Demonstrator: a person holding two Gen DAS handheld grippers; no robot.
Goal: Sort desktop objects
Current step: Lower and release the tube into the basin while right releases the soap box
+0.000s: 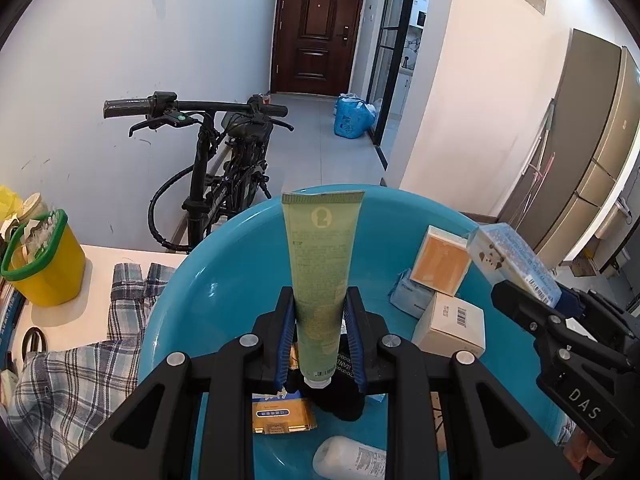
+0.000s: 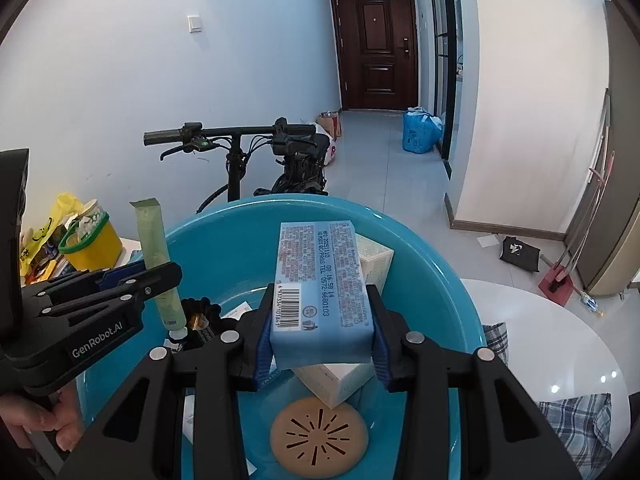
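My left gripper (image 1: 320, 312) is shut on a green tube (image 1: 322, 276), held upright, cap down, over the blue basin (image 1: 224, 264). My right gripper (image 2: 320, 312) is shut on a blue tissue pack (image 2: 320, 280) with a barcode, held over the same basin (image 2: 224, 232). The right gripper also shows in the left wrist view (image 1: 560, 320) with the pack (image 1: 516, 260). The left gripper shows in the right wrist view (image 2: 120, 284) with the tube (image 2: 158, 264). In the basin lie boxes (image 1: 442, 260), a white bottle (image 1: 348, 460), a gold packet (image 1: 280, 416) and a round tan lid (image 2: 318, 440).
A yellow bucket with a green rim (image 1: 44, 260) stands at the table's left. Plaid cloth (image 1: 80, 368) lies beside the basin on the white table (image 2: 560, 340). A black bicycle (image 1: 224, 160) stands behind the table. A hand (image 2: 44, 420) holds the left gripper.
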